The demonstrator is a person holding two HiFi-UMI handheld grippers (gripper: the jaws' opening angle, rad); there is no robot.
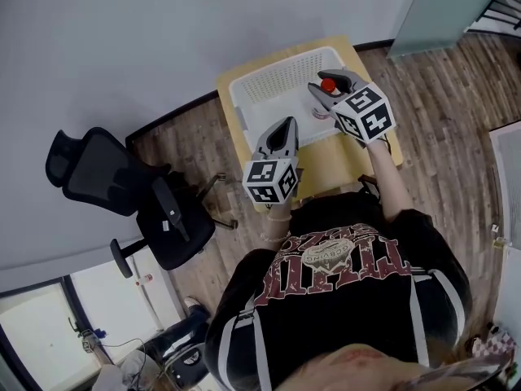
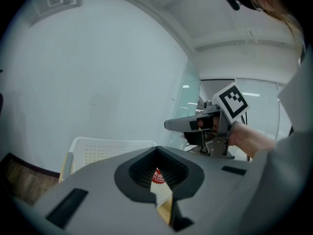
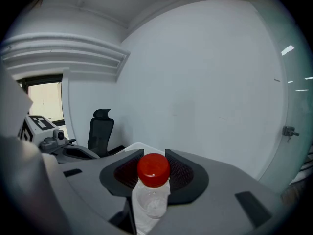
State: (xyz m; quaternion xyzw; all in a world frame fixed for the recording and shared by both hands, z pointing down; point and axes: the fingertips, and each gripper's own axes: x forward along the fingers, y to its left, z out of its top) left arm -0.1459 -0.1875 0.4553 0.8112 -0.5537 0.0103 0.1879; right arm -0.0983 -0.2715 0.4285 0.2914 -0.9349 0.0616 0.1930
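Note:
My right gripper (image 1: 326,90) is shut on a clear plastic bottle with a red cap (image 1: 328,84), held over the right part of a white perforated basket (image 1: 273,81). In the right gripper view the red cap (image 3: 153,169) stands up between the jaws and the clear bottle body (image 3: 149,204) sits below it. My left gripper (image 1: 285,125) hangs over the basket's front wall with its jaws closed together. Through the hole between its pads (image 2: 157,153) a scrap of red and white label (image 2: 157,176) shows beneath. The right gripper (image 2: 190,130) also appears in the left gripper view.
The basket sits on a small yellow table (image 1: 352,166) against a pale wall. A black office chair (image 1: 122,187) stands on the wood floor to the left. A glass door (image 1: 444,6) is at the far right. The person's torso fills the lower part of the head view.

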